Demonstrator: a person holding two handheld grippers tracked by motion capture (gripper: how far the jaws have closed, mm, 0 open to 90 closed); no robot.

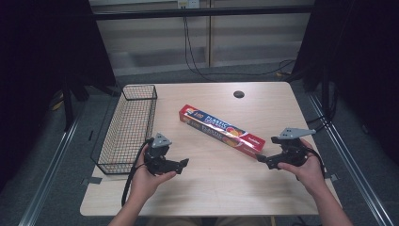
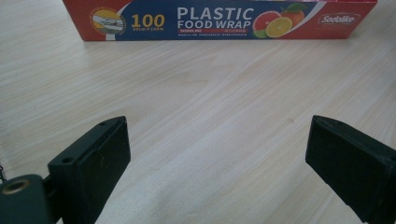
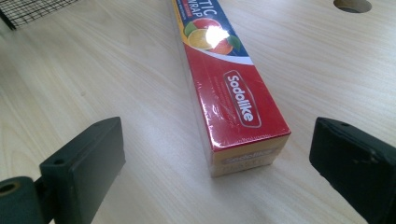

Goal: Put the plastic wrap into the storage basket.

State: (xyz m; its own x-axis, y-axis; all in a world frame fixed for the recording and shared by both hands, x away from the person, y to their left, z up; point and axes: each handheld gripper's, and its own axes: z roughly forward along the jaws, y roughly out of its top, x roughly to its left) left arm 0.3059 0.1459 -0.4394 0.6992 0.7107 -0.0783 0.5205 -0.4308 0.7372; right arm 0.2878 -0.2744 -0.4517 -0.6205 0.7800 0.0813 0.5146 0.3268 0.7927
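A long red box of plastic food wrap (image 1: 221, 131) lies diagonally across the middle of the wooden table (image 1: 211, 193). My left gripper (image 1: 184, 163) is held low at the front left, open, its jaws facing the box's long side (image 2: 219, 18) from some distance; nothing is between them (image 2: 217, 158). My right gripper (image 1: 259, 158) is open at the box's near right end. In the right gripper view the box's end (image 3: 243, 140) sits just ahead of my gripper (image 3: 217, 154), between the lines of the two jaws and touching neither.
A black wire basket (image 1: 127, 127) stands along the table's left edge, its corner visible in the right gripper view (image 3: 32, 9). A round cable hole (image 1: 239, 94) is near the table's far edge. Cables hang at the back.
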